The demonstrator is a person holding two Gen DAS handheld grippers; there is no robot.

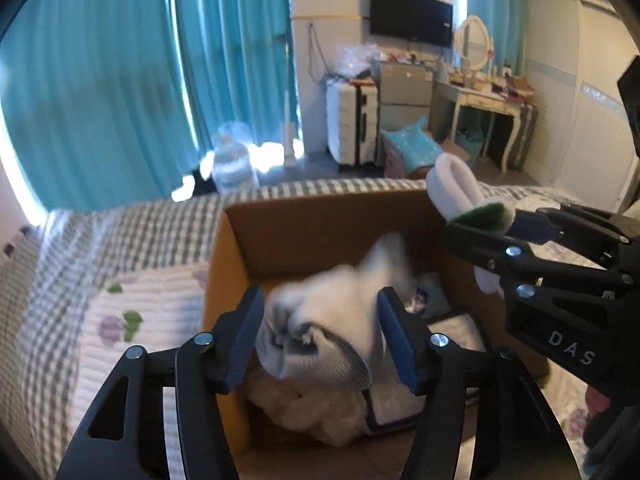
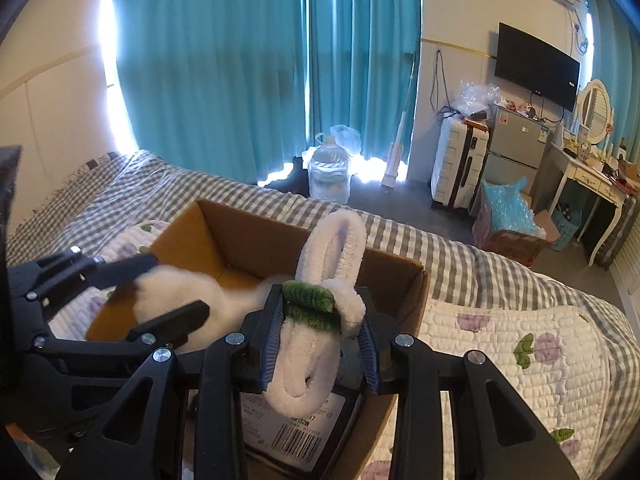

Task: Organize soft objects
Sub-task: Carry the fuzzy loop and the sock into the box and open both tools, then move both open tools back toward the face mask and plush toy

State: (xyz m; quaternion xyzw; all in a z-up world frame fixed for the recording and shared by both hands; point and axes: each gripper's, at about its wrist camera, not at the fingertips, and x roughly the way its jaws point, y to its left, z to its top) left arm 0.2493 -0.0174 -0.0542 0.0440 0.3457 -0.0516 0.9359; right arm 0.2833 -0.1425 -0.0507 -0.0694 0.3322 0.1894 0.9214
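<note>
An open cardboard box (image 1: 280, 236) (image 2: 256, 236) stands on the bed. My left gripper (image 1: 320, 340) is over the box, its jaws spread around a blurred white soft cloth item (image 1: 336, 312) without clearly pinching it; it also shows in the right wrist view (image 2: 180, 300). My right gripper (image 2: 320, 344) is shut on a white fuzzy looped soft toy with a green band (image 2: 320, 300), held over the box's near right side; the toy shows in the left wrist view (image 1: 460, 192) too. More soft things lie in the box (image 1: 312, 404).
A flat packet with a barcode label (image 2: 296, 424) lies in the box. The bed has a grey checked cover (image 2: 480, 256) and a white quilt with purple flowers (image 2: 520, 344). Beyond are teal curtains, a water jug (image 2: 330, 176), a suitcase and a dresser.
</note>
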